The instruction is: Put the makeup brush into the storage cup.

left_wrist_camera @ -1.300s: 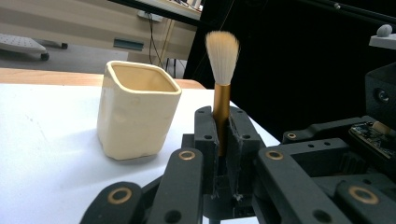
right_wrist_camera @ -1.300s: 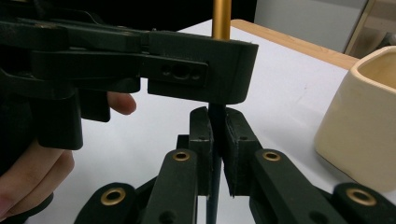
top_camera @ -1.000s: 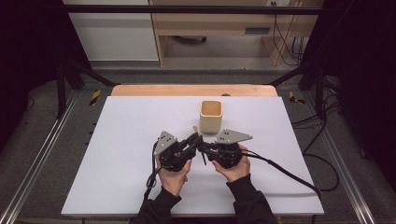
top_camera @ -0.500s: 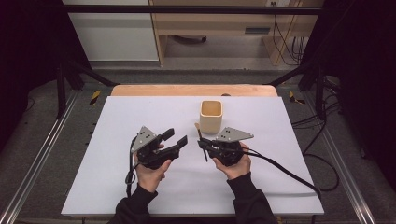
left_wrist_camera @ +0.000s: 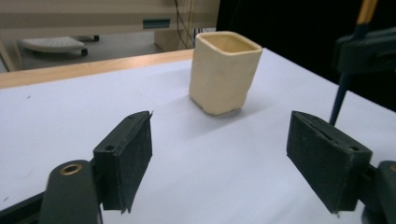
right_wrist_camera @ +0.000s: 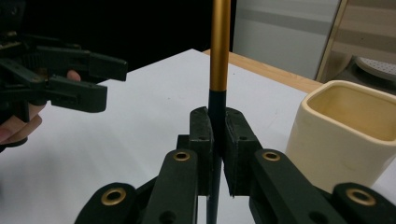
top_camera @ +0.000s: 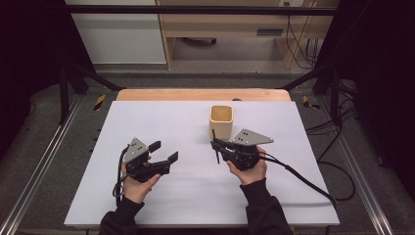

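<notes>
Since the earlier frames the left gripper (top_camera: 164, 152) has drawn away leftward from the right gripper (top_camera: 216, 145), and its jaws have just been opening; they now stand wide with nothing between them. The right gripper is clamped on a pencil (right_wrist_camera: 219, 56), dark at the lower end and gold above, held upright just in front of the cream square cup (top_camera: 221, 121). Bare white worktop (top_camera: 161, 117) lies open between the grippers and out to the wooden far edge (top_camera: 161, 94). What the cup holds cannot be told
</notes>
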Available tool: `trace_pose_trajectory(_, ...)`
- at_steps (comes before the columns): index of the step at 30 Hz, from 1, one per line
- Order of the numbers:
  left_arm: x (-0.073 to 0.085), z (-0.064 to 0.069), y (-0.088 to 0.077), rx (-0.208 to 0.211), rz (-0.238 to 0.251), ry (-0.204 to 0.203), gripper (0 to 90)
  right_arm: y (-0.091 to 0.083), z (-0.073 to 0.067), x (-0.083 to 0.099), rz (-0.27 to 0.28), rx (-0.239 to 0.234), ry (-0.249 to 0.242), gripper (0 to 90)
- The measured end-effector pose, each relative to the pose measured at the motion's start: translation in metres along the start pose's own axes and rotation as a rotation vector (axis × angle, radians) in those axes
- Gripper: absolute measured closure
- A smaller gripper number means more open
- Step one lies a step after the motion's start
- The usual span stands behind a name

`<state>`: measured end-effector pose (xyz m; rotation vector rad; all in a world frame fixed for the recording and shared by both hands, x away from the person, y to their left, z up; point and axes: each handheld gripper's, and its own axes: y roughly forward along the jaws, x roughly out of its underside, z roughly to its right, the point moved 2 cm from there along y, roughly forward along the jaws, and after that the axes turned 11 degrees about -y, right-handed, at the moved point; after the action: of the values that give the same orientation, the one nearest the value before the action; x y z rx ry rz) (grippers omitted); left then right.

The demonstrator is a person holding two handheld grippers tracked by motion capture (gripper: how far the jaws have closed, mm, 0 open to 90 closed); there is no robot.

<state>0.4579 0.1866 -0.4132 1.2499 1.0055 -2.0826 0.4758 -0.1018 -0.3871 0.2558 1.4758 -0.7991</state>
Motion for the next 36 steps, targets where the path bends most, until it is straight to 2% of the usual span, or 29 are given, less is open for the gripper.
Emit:
trace_pose_trajectory(4, 0.006, -0.014, -0.003, -0.035, -0.028, 0.002, 17.4, -0.002, 0.003, -0.003, 0.016, 0.012, 0.003, 83.8)
trace_pose_trajectory(9, 0.011, -0.023, -0.005, -0.057, -0.049, -0.002, 14.5, -0.002, 0.008, -0.005, 0.037, 0.023, 0.012, 83.8)
trace_pose_trajectory(16, 0.014, -0.031, -0.005, -0.073, -0.067, 0.006, 11.8, 0.001, 0.019, -0.008, 0.053, 0.050, 0.024, 83.8)
trace_pose_trajectory(19, 0.015, -0.035, -0.004, -0.079, -0.079, 0.004, 10.9, 0.001, 0.024, -0.010, 0.056, 0.070, 0.028, 83.8)
trace_pose_trajectory(21, 0.016, -0.037, -0.004, -0.082, -0.083, 0.002, 10.4, 0.000, 0.033, -0.012, 0.066, 0.098, 0.033, 83.8)
trace_pose_trajectory(36, 0.012, -0.048, -0.010, -0.090, -0.088, -0.002, 10.1, 0.005, 0.060, -0.020, 0.115, 0.186, 0.085, 83.8)
